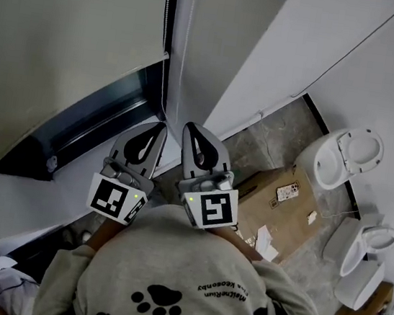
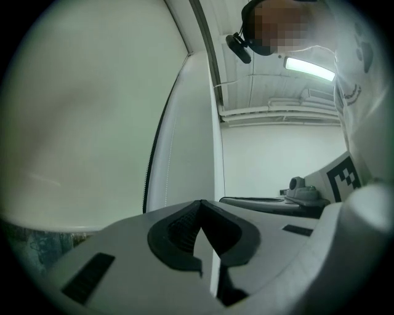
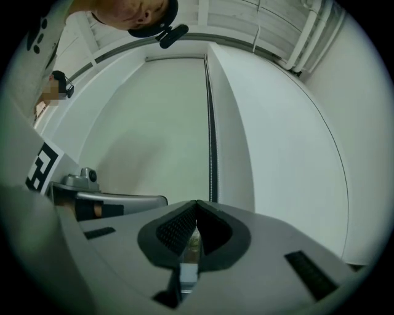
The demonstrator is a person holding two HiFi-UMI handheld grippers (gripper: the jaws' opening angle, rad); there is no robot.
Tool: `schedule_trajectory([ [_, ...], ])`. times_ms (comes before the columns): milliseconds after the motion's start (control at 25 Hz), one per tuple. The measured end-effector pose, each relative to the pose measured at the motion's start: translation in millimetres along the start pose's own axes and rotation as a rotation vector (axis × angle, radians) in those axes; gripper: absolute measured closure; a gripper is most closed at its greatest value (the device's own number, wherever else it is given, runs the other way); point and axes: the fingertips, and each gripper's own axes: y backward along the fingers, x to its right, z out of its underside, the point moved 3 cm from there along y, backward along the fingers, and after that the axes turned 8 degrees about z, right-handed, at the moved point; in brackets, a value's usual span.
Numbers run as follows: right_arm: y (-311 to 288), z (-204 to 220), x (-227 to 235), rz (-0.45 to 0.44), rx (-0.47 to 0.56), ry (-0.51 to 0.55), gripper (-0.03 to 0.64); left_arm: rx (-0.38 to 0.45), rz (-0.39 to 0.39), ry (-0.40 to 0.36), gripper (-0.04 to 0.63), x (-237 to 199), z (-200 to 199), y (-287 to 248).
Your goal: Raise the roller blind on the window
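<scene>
Roller blind (image 1: 70, 26): down, ahead-left of both tools.
Bead chain (image 3: 213, 160): just beyond the tips.
Left gripper (image 1: 158, 132): jaws together, empty.
Right gripper (image 1: 190, 132): jaws together, empty.
Tip: open first, then pinch the chain squarely.

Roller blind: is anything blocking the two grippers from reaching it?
Nothing visible. The left gripper and right gripper, jaws shut, face the pale fabric roller blind across open air.

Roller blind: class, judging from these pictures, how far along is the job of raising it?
Done: nothing obvious; the blind covers most of the window, leaving a dark strip of glass below. In hand: left tongs and right tongs, both shut and empty, point toward it. Left: the raising itself.
</scene>
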Motion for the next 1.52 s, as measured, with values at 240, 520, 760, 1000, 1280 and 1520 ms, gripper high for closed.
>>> schedule_trajectory([
  [240,-33,3,0,0.059,0.031,0.003,0.607,-0.005,0.069,-0.013,0.589,-36,-1,-22],
  [520,-52,5,1,0.129,0.031,0.019,0.607,-0.039,0.146,-0.038,0.588,-60,3,-44],
  [760,-52,6,3,0.159,0.022,0.051,0.607,-0.044,0.162,-0.049,0.588,-76,3,-64],
  [1000,-52,4,8,0.157,0.023,0.068,0.607,-0.052,0.162,-0.042,0.436,-84,6,-86],
  [1280,-63,-5,13,0.115,0.036,0.056,0.607,-0.067,0.123,-0.052,0.437,-103,0,-114],
  [1520,-70,-11,15,0.086,0.035,0.053,0.607,-0.080,0.151,-0.042,0.446,-107,-3,-131],
])
